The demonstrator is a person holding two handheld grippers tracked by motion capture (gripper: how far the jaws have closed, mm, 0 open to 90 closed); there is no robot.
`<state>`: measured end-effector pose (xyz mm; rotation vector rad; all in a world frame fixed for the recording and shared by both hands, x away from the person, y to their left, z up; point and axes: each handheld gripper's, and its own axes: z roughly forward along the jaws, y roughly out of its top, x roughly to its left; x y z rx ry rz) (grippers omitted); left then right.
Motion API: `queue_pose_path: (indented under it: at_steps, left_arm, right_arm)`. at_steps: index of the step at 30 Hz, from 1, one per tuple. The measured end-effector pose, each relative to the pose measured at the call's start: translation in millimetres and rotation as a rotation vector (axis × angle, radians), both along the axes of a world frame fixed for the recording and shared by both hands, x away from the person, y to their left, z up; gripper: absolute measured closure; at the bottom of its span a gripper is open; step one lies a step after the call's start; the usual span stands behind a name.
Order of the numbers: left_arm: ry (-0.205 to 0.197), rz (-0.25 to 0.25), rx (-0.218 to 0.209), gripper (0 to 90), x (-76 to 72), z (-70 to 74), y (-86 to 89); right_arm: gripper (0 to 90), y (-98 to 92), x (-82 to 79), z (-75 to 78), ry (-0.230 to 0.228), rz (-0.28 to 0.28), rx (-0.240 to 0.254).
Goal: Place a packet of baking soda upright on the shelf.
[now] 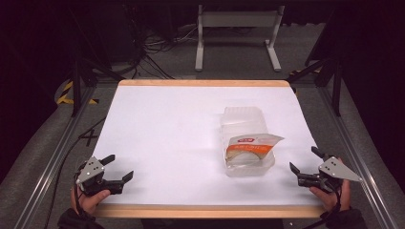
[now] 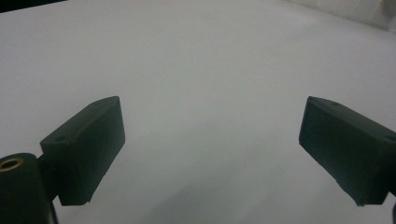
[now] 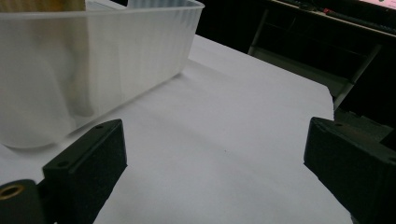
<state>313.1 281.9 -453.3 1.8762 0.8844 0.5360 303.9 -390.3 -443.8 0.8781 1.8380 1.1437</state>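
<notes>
A clear plastic box [image 1: 250, 164] sits right of the table's middle, its hinged lid [image 1: 242, 119] lying open behind it. Inside rests a white packet with an orange band [image 1: 248, 149]. My left gripper [image 1: 118, 167] is open near the front left corner, with nothing between its jaws [image 2: 212, 149]. At the front right my right gripper [image 1: 304, 160] is open too, just right of the box. In the right gripper view the box's frosted wall [image 3: 88, 70] stands close ahead on the left, beyond the gripper [image 3: 215, 163].
The white table top [image 1: 167, 138] has a wooden rim [image 1: 205, 211] along the front and back. Metal rails [image 1: 52, 157] run down both sides. A white frame [image 1: 236, 33] and cables stand on the floor behind the table.
</notes>
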Motion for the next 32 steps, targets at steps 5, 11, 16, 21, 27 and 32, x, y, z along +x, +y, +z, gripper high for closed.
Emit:
queue_pose_path:
  at_steps: [5, 11, 16, 21, 27, 32]
  left_arm:
    - [0.004, 0.005, 0.002, 7.5, 2.5, 0.0, -0.1]
    - [0.004, 0.008, 0.017, 7.3, 2.5, -0.2, -2.5]
    - [0.004, 0.009, 0.014, 7.4, 2.8, 0.0, -2.2]
    - [0.006, 0.007, 0.018, 7.4, 4.2, 0.0, -3.6]
    - [0.009, 0.006, 0.009, 7.3, 7.4, -0.1, -5.3]
    - [0.018, 0.004, 0.011, 7.3, 7.9, -0.5, -7.2]
  right_arm:
    - [6.0, -0.2, 0.1, 0.1, 0.002, 0.004, 0.001]
    - [6.0, -0.4, -0.2, 0.0, 0.0, 0.006, 0.005]
    - [6.0, -0.3, 0.1, 0.1, 0.003, 0.007, 0.002]
    - [6.0, -0.5, 0.3, 0.1, 0.005, 0.01, 0.004]
    - [6.0, -0.7, -0.1, 0.1, 0.003, 0.01, 0.008]
    - [6.0, -0.9, -0.1, 0.1, 0.003, 0.011, 0.007]
